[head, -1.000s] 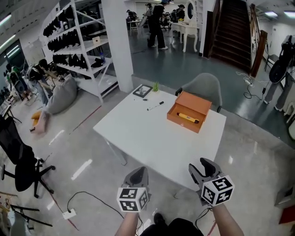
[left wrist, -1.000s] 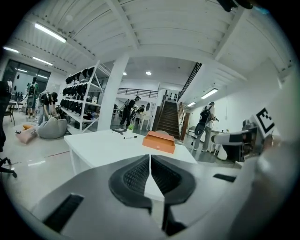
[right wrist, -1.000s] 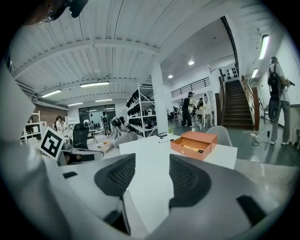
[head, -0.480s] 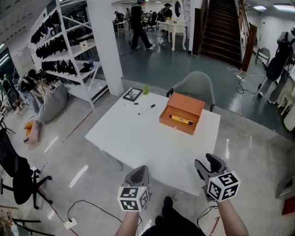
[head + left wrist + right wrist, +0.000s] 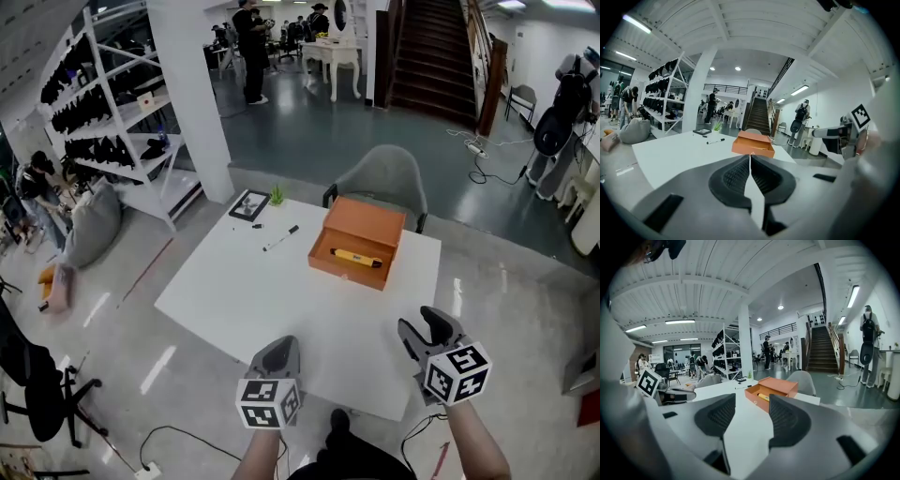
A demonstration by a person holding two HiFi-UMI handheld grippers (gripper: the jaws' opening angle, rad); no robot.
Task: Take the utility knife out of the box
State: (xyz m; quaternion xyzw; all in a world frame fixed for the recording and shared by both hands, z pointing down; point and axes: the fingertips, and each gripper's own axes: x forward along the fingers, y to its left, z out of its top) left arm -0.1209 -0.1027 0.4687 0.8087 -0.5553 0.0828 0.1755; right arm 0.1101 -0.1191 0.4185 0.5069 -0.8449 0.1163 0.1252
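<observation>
Orange against a white desk [image 5: 253,300], an open box [image 5: 357,244] sat near the far edge with the yellow knife [image 5: 354,257] lying flat inside it, close to the front wall. Both tools hung over the desk's near edge, well apart from the box. The left tool [image 5: 278,354] had its jaws pressed together on nothing. The right tool [image 5: 429,330] had its jaws spread and empty, with the box framed far off between them in the right gripper view.

No grasp had begun, and the hazards looked to lie in the reach. The knife sat low between the box walls, so a spread tool coming in at a shallow angle would likely have struck the front wall first. The box looked light and unanchored, so such a knock could have pushed it toward the far edge and the grey chair [image 5: 384,183] behind it. Jaws closing across the knife's smooth body off-centre might have let it tip and slip back in, or drag the box up with it. With the left tool shut, nothing was ready to steady the box. A black pen [image 5: 281,237] lay on the desk to the box's left, clear of a straight approach but within range of a wide sweep.
</observation>
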